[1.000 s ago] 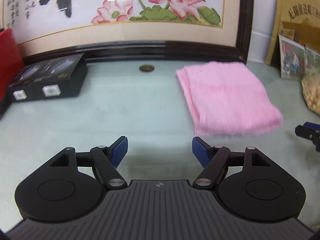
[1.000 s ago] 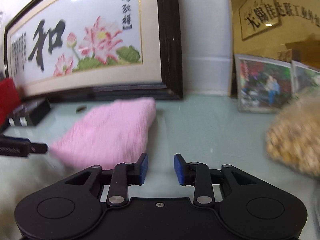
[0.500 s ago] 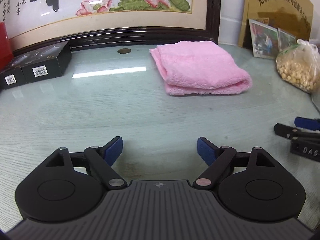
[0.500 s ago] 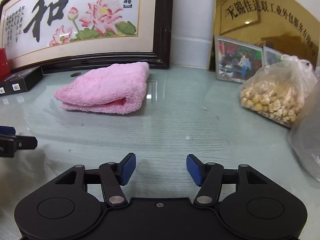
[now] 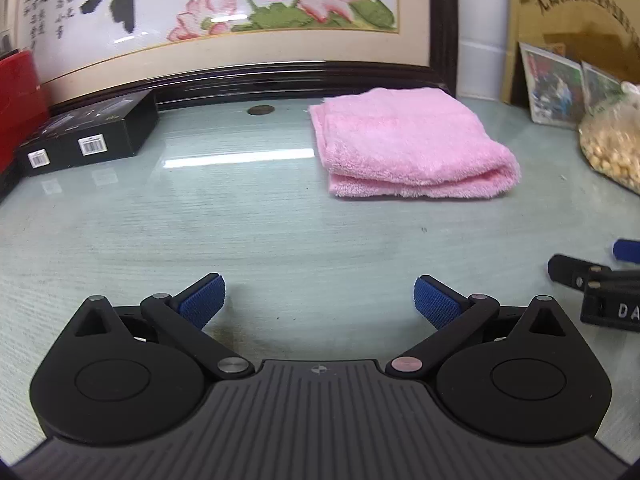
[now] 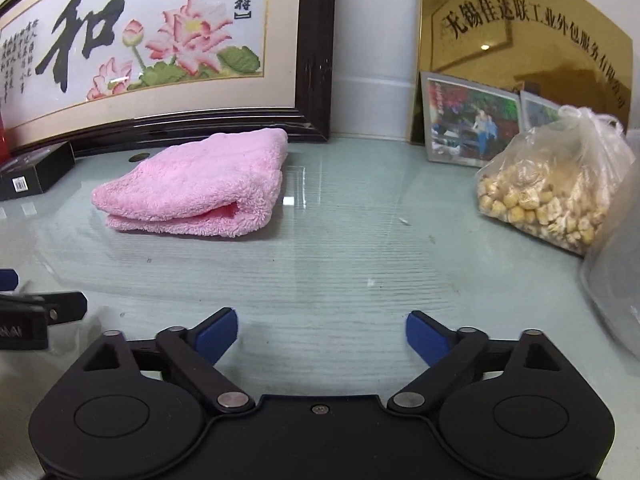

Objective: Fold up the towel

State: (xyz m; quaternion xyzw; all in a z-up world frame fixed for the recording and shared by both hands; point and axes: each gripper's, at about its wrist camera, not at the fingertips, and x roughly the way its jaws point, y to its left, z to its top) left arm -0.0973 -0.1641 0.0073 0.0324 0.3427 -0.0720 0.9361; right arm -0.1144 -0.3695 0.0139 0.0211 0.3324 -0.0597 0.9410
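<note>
A pink towel (image 5: 408, 144) lies folded into a thick rectangle on the glass table, near the framed picture at the back; it also shows in the right wrist view (image 6: 196, 184). My left gripper (image 5: 319, 298) is open and empty, low over the table, well in front of the towel. My right gripper (image 6: 322, 334) is open and empty, also in front of the towel and to its right. The right gripper's fingers show at the right edge of the left wrist view (image 5: 592, 280).
A black box (image 5: 88, 136) and a red object (image 5: 20, 104) stand at the back left. A framed embroidery (image 5: 224, 20) leans behind the towel. A plastic bag of nuts (image 6: 552, 188), photo frames (image 6: 468, 120) and a gold plaque (image 6: 532, 36) are at the right.
Both grippers have pulled back from the towel toward the table's front and opened wider. The towel stays folded where it was.
</note>
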